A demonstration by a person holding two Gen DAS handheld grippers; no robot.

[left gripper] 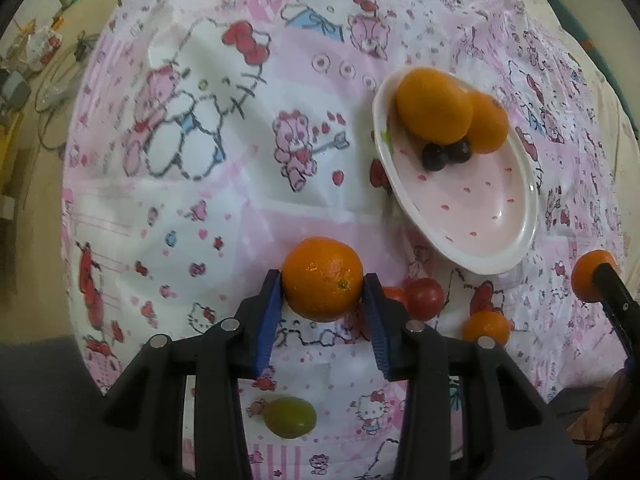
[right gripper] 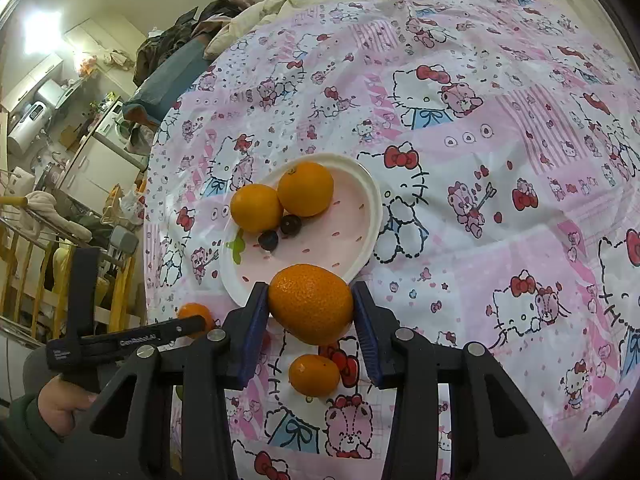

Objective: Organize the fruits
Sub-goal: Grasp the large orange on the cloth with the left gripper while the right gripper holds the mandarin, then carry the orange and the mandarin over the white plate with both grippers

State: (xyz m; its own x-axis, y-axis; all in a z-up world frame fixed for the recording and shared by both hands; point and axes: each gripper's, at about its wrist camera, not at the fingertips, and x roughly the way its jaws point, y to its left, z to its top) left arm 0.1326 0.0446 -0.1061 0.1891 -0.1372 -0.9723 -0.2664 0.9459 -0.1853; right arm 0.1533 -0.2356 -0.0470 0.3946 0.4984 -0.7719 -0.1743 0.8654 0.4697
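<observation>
My left gripper [left gripper: 323, 292] is shut on an orange [left gripper: 322, 278] above the cloth, short of the pink plate [left gripper: 480, 216]. The plate holds two oranges [left gripper: 434, 104] and two dark grapes [left gripper: 434, 156]. My right gripper [right gripper: 310, 304] is shut on another orange [right gripper: 310, 302] just at the near rim of the plate [right gripper: 360, 216]. A small orange [right gripper: 314, 374] lies on the cloth under it. In the left wrist view, red tomatoes [left gripper: 424, 298], a small orange [left gripper: 486, 326] and a green grape [left gripper: 290, 422] lie on the cloth.
A Hello Kitty cloth [left gripper: 224, 208] covers the round table. The right gripper with its orange [left gripper: 588, 280] shows at the right edge of the left wrist view. The left gripper's body [right gripper: 120, 340] shows at the lower left of the right wrist view. Room clutter lies beyond the table's left edge.
</observation>
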